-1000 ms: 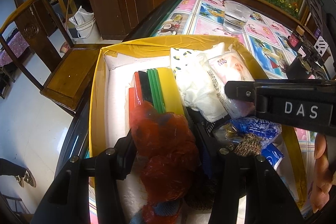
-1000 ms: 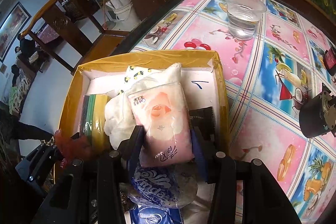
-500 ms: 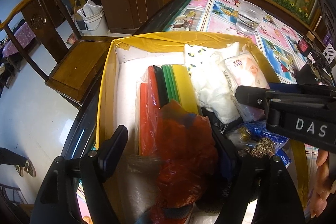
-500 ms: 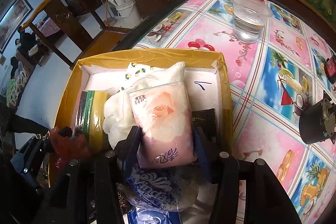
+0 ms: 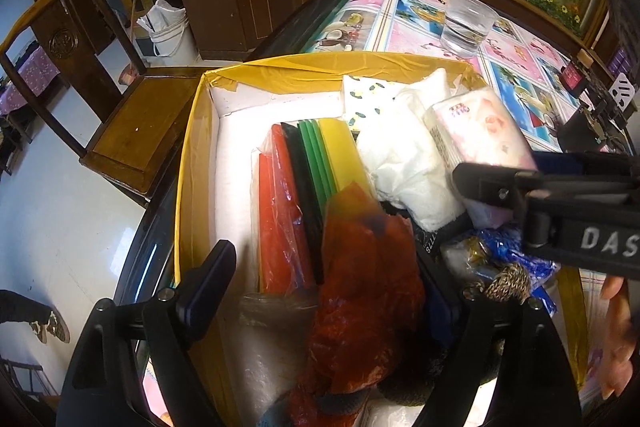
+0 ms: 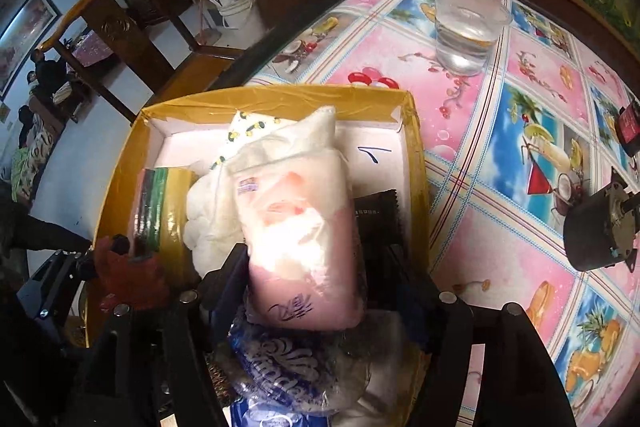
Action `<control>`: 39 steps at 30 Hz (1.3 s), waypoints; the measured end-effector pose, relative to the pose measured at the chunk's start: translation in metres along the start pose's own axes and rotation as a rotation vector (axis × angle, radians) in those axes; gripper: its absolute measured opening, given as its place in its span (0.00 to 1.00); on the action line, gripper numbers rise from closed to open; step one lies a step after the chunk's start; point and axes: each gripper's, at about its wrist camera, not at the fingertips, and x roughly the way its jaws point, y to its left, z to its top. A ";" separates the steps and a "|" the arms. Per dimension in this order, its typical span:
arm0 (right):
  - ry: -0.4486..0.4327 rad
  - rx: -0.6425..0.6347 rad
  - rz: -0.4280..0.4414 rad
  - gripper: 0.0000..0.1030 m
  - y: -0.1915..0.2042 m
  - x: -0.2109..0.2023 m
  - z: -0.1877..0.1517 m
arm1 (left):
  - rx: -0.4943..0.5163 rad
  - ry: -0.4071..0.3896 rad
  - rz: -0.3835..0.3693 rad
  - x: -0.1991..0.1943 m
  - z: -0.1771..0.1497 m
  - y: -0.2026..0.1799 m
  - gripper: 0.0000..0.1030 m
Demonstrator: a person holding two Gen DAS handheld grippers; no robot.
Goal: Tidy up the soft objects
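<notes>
Both of your packs already lie in the yellow box [image 5: 192, 163] on the bench. Your left tool [image 5: 332, 291] is opening around the red mesh bag [image 5: 360, 291] and your right tool [image 6: 316, 283] around the pink tissue pack [image 6: 304, 239] — neither gripped. Judging by this, little remains but to withdraw.

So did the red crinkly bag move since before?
Yes. The red crinkly plastic bag was squeezed between the left gripper's jaws; now they are opening and it has slumped right, off the left jaw, beside the fixed yellow box wall.
</notes>
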 end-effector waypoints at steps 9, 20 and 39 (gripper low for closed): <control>-0.077 -0.038 0.031 0.73 0.009 -0.048 -0.003 | -0.041 -0.035 -0.035 -0.030 -0.005 0.000 0.90; -0.164 -0.003 0.119 0.80 0.005 -0.105 -0.020 | -0.098 -0.119 -0.038 -0.085 -0.026 -0.001 0.91; -0.375 -0.131 0.041 0.89 0.016 -0.152 -0.079 | -0.151 -0.256 0.038 -0.135 -0.080 -0.007 0.96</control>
